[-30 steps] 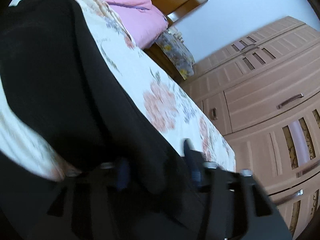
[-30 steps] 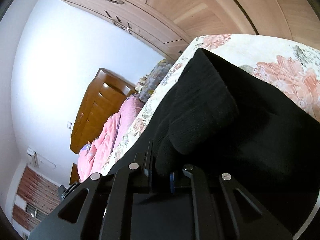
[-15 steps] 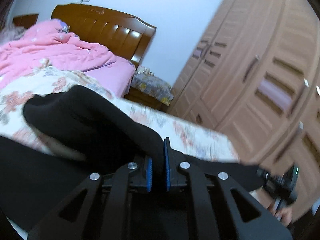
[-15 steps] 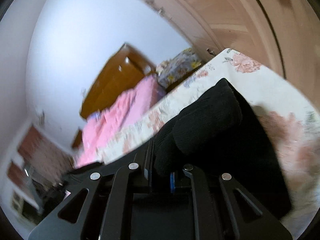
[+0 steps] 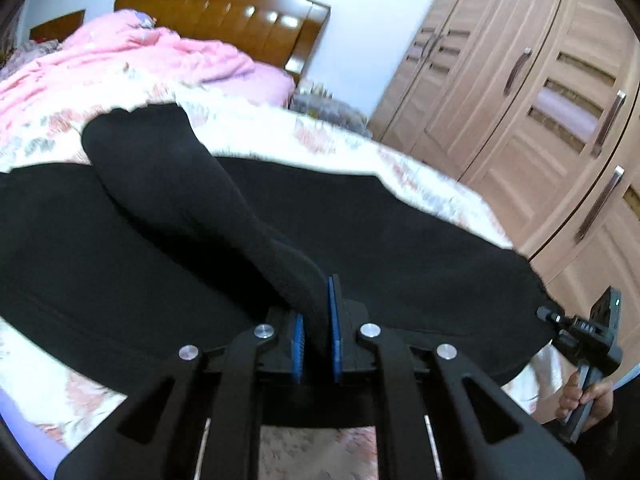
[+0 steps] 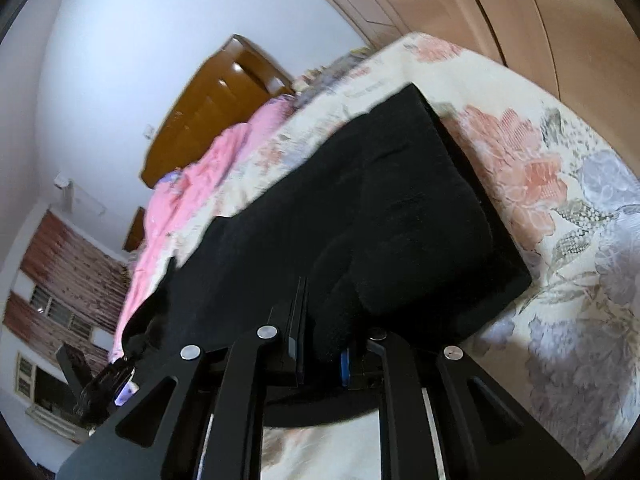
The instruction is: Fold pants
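- Left wrist view: the left claw (image 5: 316, 332) is being shown at six o'clock, its blue pads (image 5: 297, 336) clamped together on a raised fold of the black pants (image 5: 400, 240).
- From the pads, the pinched fold is being drawn up toward ten o'clock, where it is ending in a rounded edge above the rest of the garment.
- The rest of the pants is being spread flat across the floral bedspread (image 5: 420, 176), from nine o'clock to four o'clock.
- At four o'clock the right claw (image 5: 558, 320) is being seen at the far end of the pants, with the person's hand (image 5: 588, 400) wrapped around its handle; from here it cannot be told how its pads are standing.
- A pink quilt (image 5: 132, 60) and a wooden headboard (image 5: 224, 12) are being shown at eleven o'clock, a wardrobe (image 5: 540, 80) at two o'clock.
- Right wrist view: the right claw (image 6: 320, 348) is being shown at six o'clock, clamped on a thick bunch of the black cloth.
- The pants are being shown as a folded slab running from the pads toward one o'clock, lying on the bedspread.
- At eight o'clock the left claw (image 6: 100, 376) is being seen at the far edge of the pants, blurred.
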### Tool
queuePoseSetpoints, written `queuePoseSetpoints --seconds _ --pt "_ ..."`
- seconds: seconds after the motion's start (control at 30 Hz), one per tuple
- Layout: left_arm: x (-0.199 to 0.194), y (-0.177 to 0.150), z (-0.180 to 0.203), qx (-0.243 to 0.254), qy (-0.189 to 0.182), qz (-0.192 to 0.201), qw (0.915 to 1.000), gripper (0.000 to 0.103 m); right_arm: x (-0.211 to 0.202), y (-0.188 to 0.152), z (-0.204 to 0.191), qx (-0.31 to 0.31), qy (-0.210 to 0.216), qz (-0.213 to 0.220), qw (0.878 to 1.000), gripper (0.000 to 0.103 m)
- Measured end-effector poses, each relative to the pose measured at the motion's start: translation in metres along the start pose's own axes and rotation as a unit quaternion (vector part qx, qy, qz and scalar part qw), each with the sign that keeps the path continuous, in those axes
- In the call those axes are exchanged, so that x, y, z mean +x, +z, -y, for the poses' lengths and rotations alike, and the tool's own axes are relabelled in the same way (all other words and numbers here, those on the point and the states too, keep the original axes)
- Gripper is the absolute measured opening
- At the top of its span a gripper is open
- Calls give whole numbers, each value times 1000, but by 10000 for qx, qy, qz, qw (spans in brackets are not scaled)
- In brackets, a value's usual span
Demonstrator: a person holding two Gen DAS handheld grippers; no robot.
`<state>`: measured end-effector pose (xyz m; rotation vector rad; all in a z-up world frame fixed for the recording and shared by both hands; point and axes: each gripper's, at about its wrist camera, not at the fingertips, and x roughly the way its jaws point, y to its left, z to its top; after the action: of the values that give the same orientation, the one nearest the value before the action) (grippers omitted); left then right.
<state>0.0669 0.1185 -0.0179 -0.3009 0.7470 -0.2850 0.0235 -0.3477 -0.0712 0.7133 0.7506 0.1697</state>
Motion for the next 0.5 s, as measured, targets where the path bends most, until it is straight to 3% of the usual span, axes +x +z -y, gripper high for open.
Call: queuePoseSetpoints --seconds 0.07,0.13,0.23,0.5 --pt "-6 -2 -1 100 46 -30 9999 11 -1 -7 2 -96 -80 -134 9998 13" --pt "8 -15 -4 210 134 -314 9992 11 7 -13 17 107 -183 -275 9994 13" --pt "24 -31 -11 152 297 -586 9977 11 9 -17 38 679 160 -260 9972 13" --pt "-2 -31 -3 350 375 -224 9984 11 4 3 13 33 -17 -171 9998 13"
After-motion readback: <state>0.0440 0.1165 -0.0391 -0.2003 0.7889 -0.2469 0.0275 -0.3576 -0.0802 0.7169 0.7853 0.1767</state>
